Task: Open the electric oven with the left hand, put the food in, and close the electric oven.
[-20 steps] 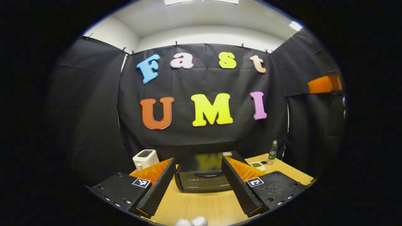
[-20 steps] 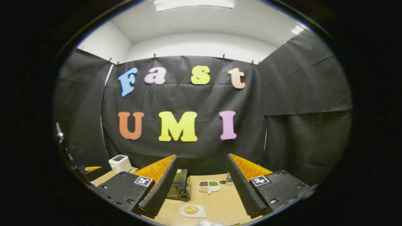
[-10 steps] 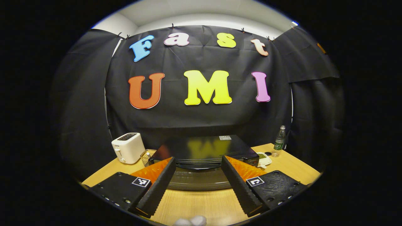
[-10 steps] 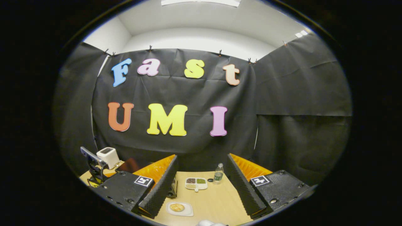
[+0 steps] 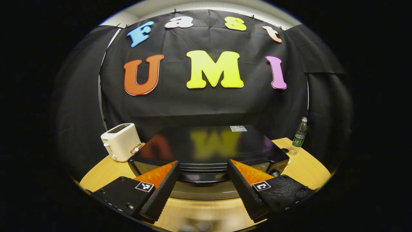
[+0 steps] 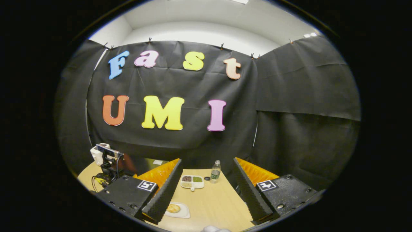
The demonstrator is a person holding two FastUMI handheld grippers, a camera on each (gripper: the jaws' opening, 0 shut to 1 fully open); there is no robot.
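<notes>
Bright overhead light, fisheye-bent edges

A recording booth staged as a kitchen: black cloth walls clipped up around a wooden surface carrying a toaster and oven.

Oven door hidden behind gripper; tray contents too small.

Black cloth walls (clipped along the top) surround a wooden table beneath a white ceiling.
</notes>
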